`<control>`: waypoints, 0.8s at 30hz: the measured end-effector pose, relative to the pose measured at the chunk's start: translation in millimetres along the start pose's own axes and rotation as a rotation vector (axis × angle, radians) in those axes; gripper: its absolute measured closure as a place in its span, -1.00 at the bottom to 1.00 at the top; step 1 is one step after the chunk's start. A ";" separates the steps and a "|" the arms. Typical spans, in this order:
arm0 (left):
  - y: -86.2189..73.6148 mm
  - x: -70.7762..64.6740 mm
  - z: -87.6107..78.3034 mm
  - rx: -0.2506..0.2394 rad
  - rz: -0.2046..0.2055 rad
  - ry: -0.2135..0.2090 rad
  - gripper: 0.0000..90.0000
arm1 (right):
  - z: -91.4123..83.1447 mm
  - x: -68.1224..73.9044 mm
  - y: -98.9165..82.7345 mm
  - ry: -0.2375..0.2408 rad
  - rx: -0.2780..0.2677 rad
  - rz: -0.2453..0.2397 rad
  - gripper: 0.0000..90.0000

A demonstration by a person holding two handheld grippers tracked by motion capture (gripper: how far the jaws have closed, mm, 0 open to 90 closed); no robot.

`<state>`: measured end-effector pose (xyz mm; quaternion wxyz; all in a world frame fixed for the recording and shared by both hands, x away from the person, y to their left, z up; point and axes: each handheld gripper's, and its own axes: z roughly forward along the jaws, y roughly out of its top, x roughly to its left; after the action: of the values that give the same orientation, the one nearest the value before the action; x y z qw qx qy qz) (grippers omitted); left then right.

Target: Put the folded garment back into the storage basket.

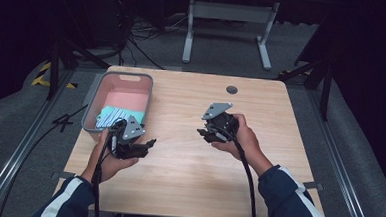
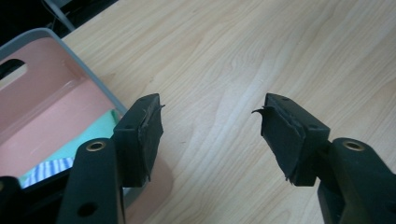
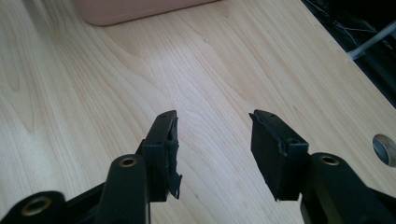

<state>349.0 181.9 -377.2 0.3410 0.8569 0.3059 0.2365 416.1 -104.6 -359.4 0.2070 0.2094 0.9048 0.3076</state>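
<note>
Now both my left gripper and right gripper gape empty above the surface, beside the basket.

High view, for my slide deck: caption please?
Person holds left gripper beside pink bin of folded cloths, right gripper over the wooden table.

I count two grippers, one bin, two cloths in it, one table.
</note>
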 end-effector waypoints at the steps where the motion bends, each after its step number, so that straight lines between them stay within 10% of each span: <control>1: -0.4 -1.7 1.4 0.005 -0.001 -0.007 -0.16 | -1.7 0.0 -3.1 -0.004 0.000 0.006 0.13; 24: -20.2 -32.7 33.3 0.048 0.073 -0.098 -0.49 | -19.4 -7.4 -79.6 -0.056 0.029 0.061 -0.32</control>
<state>339.2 156.5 -420.2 0.3261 0.8859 0.2629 0.1994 392.5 -175.1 -394.8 0.2198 0.2486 0.8961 0.2949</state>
